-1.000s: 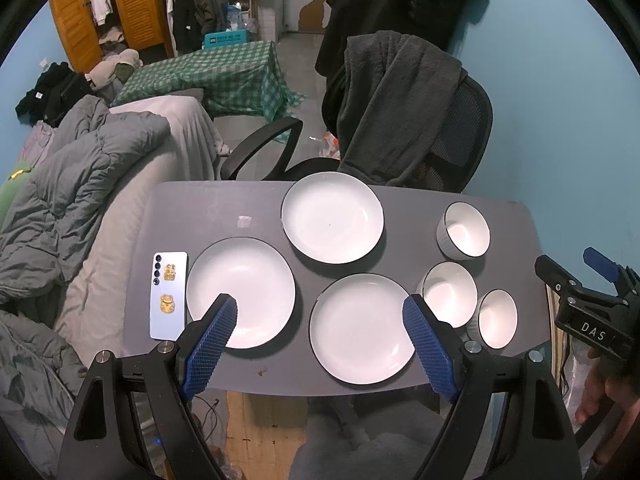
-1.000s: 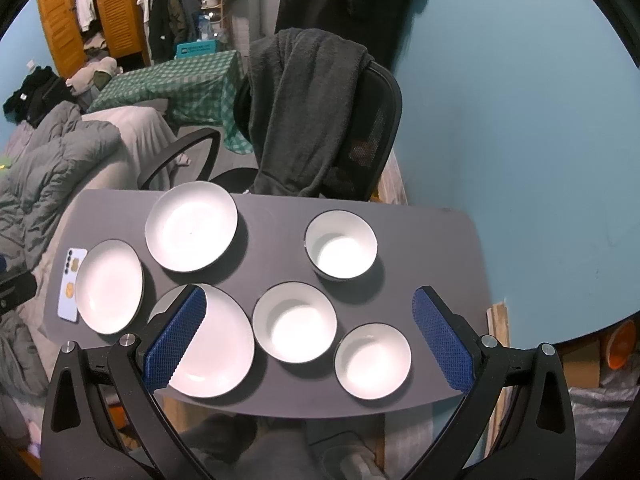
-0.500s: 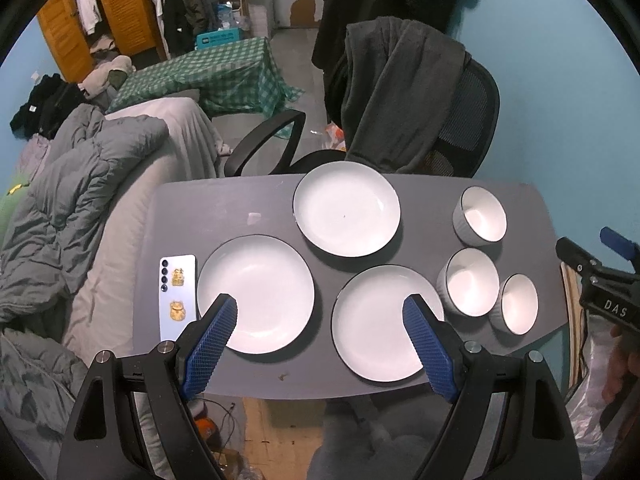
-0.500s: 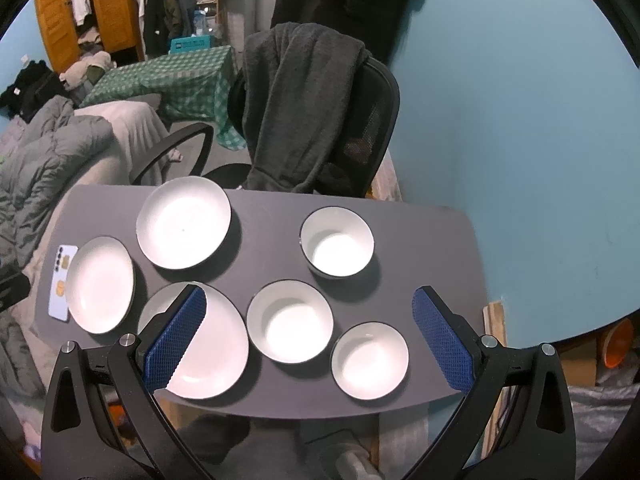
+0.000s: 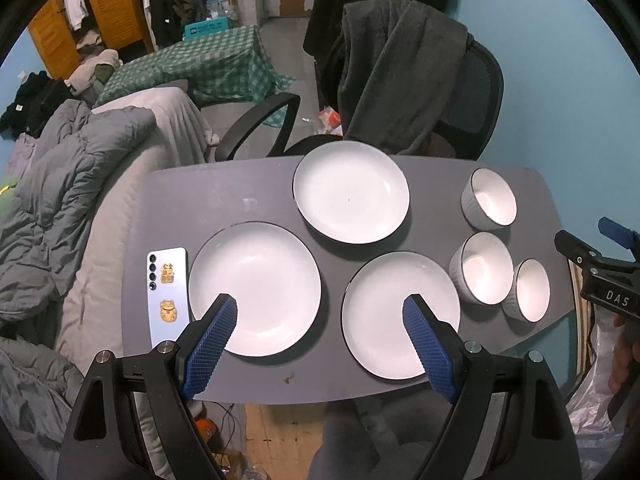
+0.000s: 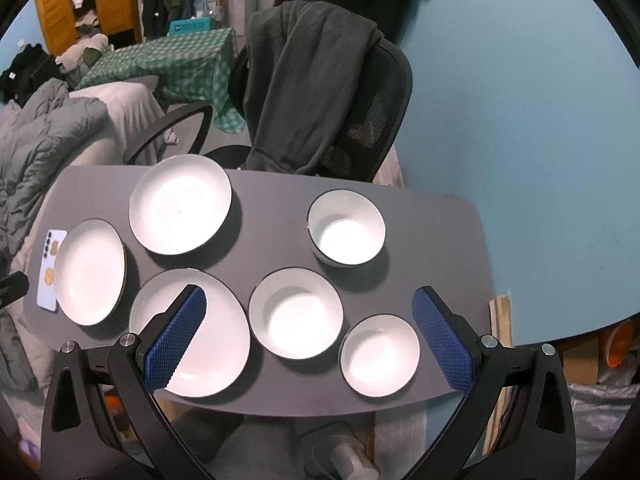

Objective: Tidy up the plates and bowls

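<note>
Three white plates lie on a grey table (image 5: 224, 196): a left one (image 5: 256, 280), a far one (image 5: 351, 190) and a near one (image 5: 396, 308). Three white bowls stand at the right: far (image 5: 490, 199), middle (image 5: 482, 267) and near (image 5: 530, 290). My left gripper (image 5: 320, 344) is open and empty, held above the near table edge between the left and near plates. My right gripper (image 6: 306, 336) is open and empty, above the middle bowl (image 6: 296, 312) and near bowl (image 6: 378, 354). Its body shows at the right edge of the left wrist view (image 5: 600, 276).
A pale blue phone (image 5: 167, 288) lies at the table's left end. A black office chair draped with a dark grey garment (image 5: 404, 80) stands behind the table. A bed with a grey duvet (image 5: 60, 184) is at the left. The blue wall (image 6: 520, 120) is at the right.
Both grippers have come slightly closer to the table, so the plates and bowls look larger. Both stay open. The dishes have not moved.
</note>
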